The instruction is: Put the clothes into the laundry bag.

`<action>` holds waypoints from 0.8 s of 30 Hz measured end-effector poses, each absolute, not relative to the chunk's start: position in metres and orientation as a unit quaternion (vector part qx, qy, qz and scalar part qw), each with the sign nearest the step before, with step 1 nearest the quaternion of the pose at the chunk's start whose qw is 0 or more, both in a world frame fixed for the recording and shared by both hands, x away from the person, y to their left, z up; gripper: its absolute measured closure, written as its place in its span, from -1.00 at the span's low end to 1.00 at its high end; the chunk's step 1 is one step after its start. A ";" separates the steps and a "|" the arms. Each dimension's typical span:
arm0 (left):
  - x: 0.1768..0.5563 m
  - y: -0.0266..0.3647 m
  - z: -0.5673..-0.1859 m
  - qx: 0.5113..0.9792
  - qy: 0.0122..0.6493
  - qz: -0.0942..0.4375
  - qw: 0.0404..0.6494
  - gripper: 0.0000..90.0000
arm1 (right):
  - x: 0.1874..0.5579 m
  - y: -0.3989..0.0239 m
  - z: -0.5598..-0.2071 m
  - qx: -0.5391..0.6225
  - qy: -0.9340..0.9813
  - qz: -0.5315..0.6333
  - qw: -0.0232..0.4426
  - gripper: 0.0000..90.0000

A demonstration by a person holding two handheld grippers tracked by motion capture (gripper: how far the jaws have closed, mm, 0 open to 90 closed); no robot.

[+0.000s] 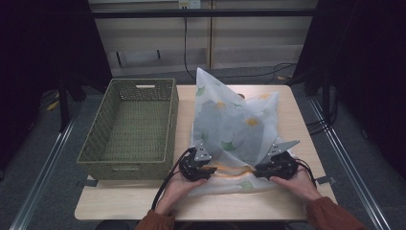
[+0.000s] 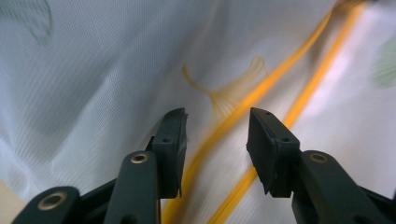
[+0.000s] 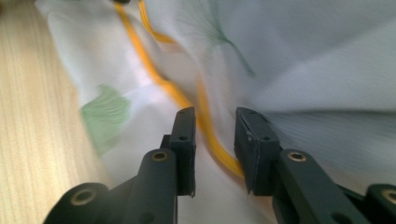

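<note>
Green wicker basket (image 1: 131, 127) just left of the floral bag (image 1: 237, 122).

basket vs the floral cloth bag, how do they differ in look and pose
The basket is green woven wicker, rigid and box-shaped, sitting open on the left of the table; the floral cloth bag is pale, thin fabric with yellow and green prints, crumpled and peaked up on the right. The basket stands apart from both grippers; the bag has the left gripper and right gripper at its yellow-trimmed near edge. Both rest on the table.
</note>
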State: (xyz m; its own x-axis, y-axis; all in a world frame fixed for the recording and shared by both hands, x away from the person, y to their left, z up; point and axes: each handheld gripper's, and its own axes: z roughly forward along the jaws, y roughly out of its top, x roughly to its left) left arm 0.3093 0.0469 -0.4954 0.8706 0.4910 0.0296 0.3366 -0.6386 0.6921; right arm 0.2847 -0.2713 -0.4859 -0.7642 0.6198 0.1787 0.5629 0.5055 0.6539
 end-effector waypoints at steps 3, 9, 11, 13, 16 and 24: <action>0.310 0.049 -0.499 0.895 0.234 0.103 0.365 0.25 | 0.286 -0.285 -0.485 0.362 0.852 0.377 0.035 0.46; 0.306 0.051 -0.498 0.902 0.221 0.071 0.365 0.25 | 0.272 -0.313 -0.469 0.389 0.810 0.434 0.071 0.41; 0.304 0.052 -0.497 0.902 0.226 0.072 0.362 0.24 | 0.265 -0.320 -0.465 0.402 0.794 0.447 0.091 0.42; 0.298 0.053 -0.496 0.890 0.231 0.078 0.386 0.18 | 0.259 -0.326 -0.462 0.404 0.783 0.460 0.105 0.42; 0.290 0.058 -0.485 0.880 0.211 0.079 0.417 0.10 | 0.252 -0.332 -0.459 0.411 0.765 0.481 0.118 0.41; 0.274 0.077 -0.468 0.836 0.228 0.117 0.485 -0.25 | 0.246 -0.321 -0.450 0.405 0.750 0.504 0.139 0.26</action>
